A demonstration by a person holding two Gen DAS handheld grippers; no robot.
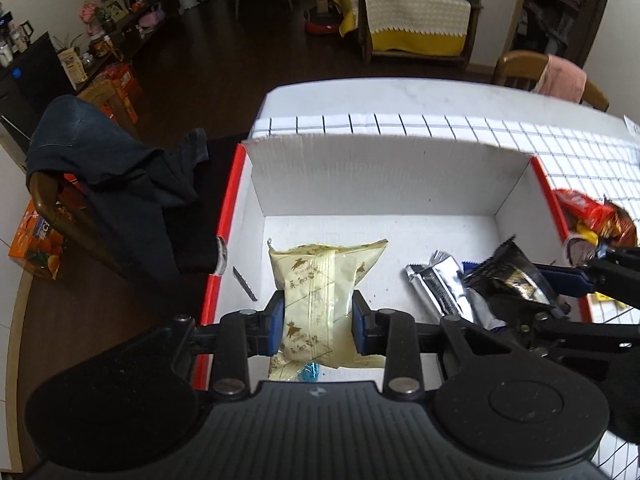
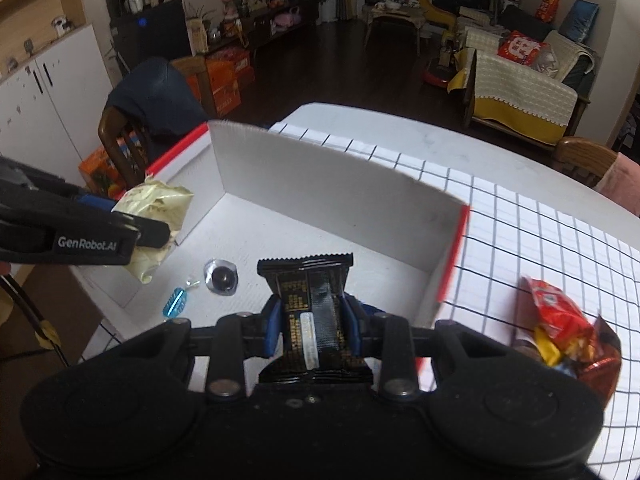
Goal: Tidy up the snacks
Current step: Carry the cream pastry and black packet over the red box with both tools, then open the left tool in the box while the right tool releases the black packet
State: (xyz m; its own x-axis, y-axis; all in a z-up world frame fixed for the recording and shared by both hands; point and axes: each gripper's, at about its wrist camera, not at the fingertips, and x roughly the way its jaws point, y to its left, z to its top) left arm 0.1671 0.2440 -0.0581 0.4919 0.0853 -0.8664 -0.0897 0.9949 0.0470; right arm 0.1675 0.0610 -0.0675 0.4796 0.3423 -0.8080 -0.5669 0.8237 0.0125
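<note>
Your left gripper (image 1: 318, 322) is clamped on the pale yellow snack packet (image 1: 320, 304); both blue pads press its sides and the packet stands upright between them, above the floor of the white box (image 1: 384, 176). In the right wrist view that same packet (image 2: 154, 216) hangs from the left gripper (image 2: 160, 232) at the box's left wall.

Your right gripper (image 2: 312, 326) is closed on the black snack packet (image 2: 312, 312), pads pinching its middle, serrated top edge pointing forward over the box interior (image 2: 320, 196). From the left wrist view the black packet (image 1: 508, 272) sits in the right gripper (image 1: 568, 284) near the box's right wall.

Already lying on the box floor: a silver wrapper (image 1: 440, 284), a small blue candy (image 2: 175, 302), and a round clear-wrapped dark candy (image 2: 221, 276).

The box has red outer edges and sits on the table (image 2: 540, 240), on a white cloth with a dark grid. Outside the box, just beside its right wall, a pile of red and yellow snack bags (image 2: 560, 320) rests on the cloth.

A chair with dark clothing draped on it (image 1: 116, 176) stands left of the table.
</note>
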